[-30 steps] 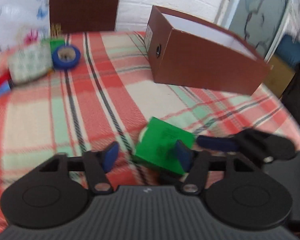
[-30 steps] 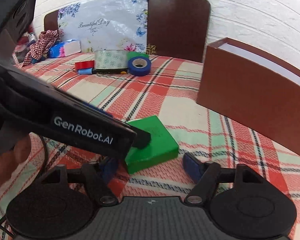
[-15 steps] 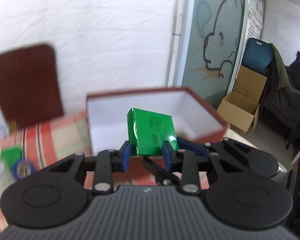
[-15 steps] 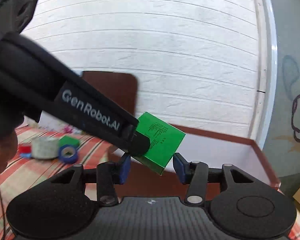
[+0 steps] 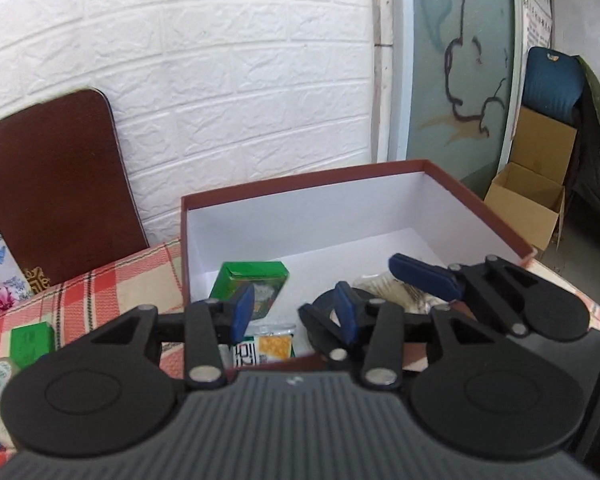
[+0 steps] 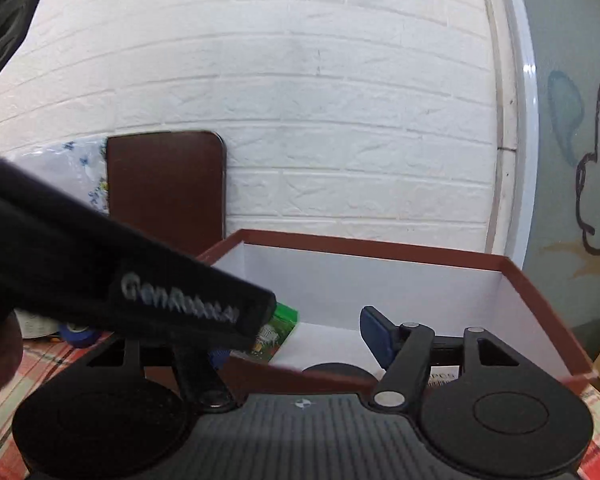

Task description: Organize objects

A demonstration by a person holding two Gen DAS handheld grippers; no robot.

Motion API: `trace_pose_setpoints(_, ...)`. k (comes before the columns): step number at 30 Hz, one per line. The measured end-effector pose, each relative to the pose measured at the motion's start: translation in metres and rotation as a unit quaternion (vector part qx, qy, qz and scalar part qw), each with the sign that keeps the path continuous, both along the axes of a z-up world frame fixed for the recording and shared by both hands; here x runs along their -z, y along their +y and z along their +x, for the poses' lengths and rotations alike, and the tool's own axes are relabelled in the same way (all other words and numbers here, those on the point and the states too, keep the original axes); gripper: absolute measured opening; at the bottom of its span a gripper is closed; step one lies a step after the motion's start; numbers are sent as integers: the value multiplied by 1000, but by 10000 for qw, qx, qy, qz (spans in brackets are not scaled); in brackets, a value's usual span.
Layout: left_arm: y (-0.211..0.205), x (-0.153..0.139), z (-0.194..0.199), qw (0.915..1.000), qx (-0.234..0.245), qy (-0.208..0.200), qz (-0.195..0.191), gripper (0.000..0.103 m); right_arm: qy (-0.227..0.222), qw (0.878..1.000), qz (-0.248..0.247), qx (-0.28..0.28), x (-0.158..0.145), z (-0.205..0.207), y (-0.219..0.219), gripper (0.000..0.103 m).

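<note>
1. While you are holding both tools over the brown box (image 5: 476,196), your left tongs (image 5: 296,312) are standing spread apart, with nothing between the blue pads (image 5: 242,312).
2. Your right tongs (image 6: 296,340) are also standing wide open and gripping nothing; only the right pad (image 6: 376,336) is showing in the right wrist view, since the left tool's black body is covering the other one.
3. Inside the box, the green carton (image 5: 256,284) is lying on the white floor near the left wall, just beyond the left pad of your left tongs and touching neither pad.
4. In the right wrist view, the same green carton (image 6: 278,330) is peeking out past the tip of the left tool, left of your open right pad.
5. A black round object (image 5: 324,304), a clear packet (image 5: 396,290) and a printed packet (image 5: 266,346) are also sitting in the box.
6. On the checked desk (image 5: 112,292) to the left, another green box (image 5: 32,342) is lying outside the brown box.
</note>
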State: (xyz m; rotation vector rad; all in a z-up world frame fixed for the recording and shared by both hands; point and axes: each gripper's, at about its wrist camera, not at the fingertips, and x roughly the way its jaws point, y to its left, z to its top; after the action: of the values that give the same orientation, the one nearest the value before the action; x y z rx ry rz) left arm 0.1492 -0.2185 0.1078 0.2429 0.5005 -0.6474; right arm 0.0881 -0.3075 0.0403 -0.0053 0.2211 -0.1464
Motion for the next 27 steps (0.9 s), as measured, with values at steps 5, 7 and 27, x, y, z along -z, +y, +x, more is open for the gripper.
trace_pose_setpoints(5,49,8,-41,9996,-9,74,-290,48,-103,9990,274,-325,11,-47,21,67)
trace_pose_setpoints(7,72,20,-47,9991,-213,236,-282,48,154,9973,274,-663,19,-49,36,67)
trace_pose_setpoints(27,355,120,-16,9185,-3945,276,-66,87,1318,9567,243,-2585,13,80,216,86)
